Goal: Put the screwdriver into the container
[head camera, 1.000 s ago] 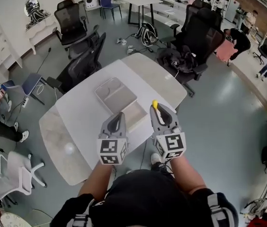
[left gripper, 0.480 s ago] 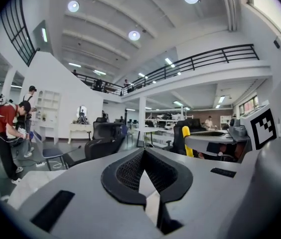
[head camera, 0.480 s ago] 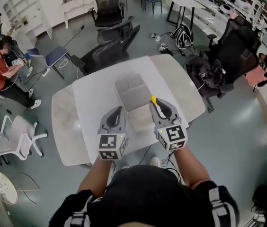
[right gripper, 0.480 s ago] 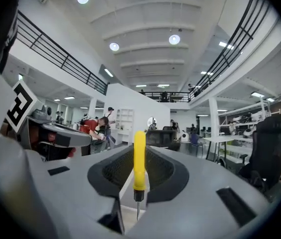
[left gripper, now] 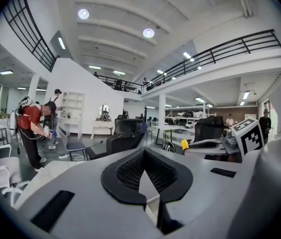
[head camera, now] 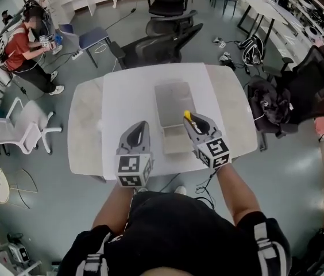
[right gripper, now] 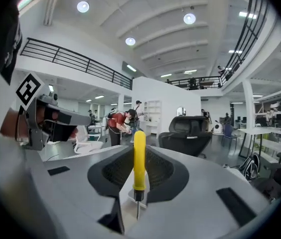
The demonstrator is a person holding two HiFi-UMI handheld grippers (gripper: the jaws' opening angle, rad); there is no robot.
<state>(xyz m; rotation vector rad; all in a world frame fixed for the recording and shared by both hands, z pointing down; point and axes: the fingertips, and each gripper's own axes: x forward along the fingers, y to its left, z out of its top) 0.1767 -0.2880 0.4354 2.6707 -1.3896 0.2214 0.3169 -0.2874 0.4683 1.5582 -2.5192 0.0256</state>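
In the head view the table (head camera: 122, 96) now sits square ahead instead of skewed, and both tongs have come forward over it. The right gripper (head camera: 192, 119) has closed in on the container (head camera: 172, 99) and now hangs at its near right corner, about 5 o'clock of the tray. The yellow handle of the screwdriver (head camera: 188, 115) pokes past the tips beside the rim. The left gripper (head camera: 139, 128) waits at 7 o'clock, off the tray.

In the left gripper view, its jaws are drawn together on nothing.

In the right gripper view, the jaws stand narrow, clamped where handle meets shaft. The handle points to 12 o'clock.

The carry looks nearly done. What remains is a short shift toward 11 o'clock, then release.
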